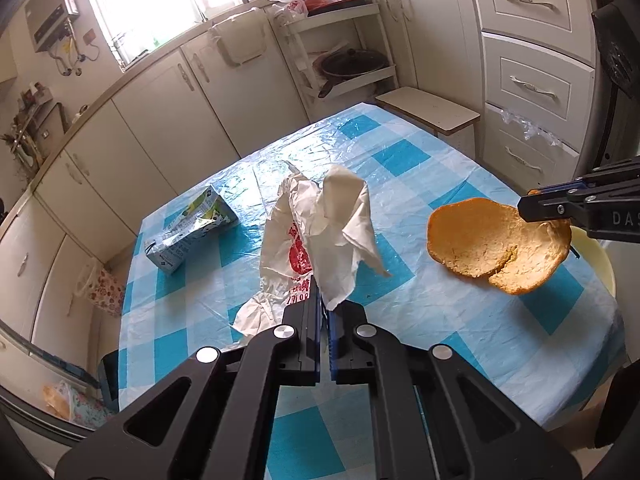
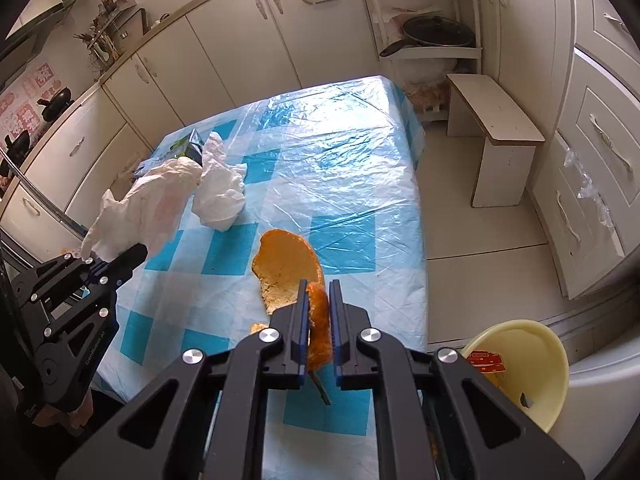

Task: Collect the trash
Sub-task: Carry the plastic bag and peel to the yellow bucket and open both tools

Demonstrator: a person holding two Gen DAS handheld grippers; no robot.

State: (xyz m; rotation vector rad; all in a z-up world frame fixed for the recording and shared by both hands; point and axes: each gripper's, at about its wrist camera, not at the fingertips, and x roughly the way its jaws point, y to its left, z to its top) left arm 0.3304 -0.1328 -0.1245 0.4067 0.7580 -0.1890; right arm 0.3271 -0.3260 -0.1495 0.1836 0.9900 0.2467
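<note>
Black left tongs (image 1: 325,312) fill the foreground of the left wrist view, clenched on the lower tip of a crumpled white tissue (image 1: 344,224) that stands up from the pads, lifted clear of the blue-and-white checked tabletop (image 1: 460,312). Just behind it lies a white plastic bag (image 1: 280,248) with red print; whether the pads also pinch its edge is hard to tell. A flattened milk carton (image 1: 188,232) rests farther left on the tabletop. Right tongs (image 2: 319,312) are clamped nearly closed on the rim of a large orange peel (image 2: 284,268), which juts forward from the pads above the tabletop's near edge. Beside the tabletop, low on the right, a cream-coloured bowl (image 2: 552,364) holds a red-and-white wrapper (image 2: 486,361).
</note>
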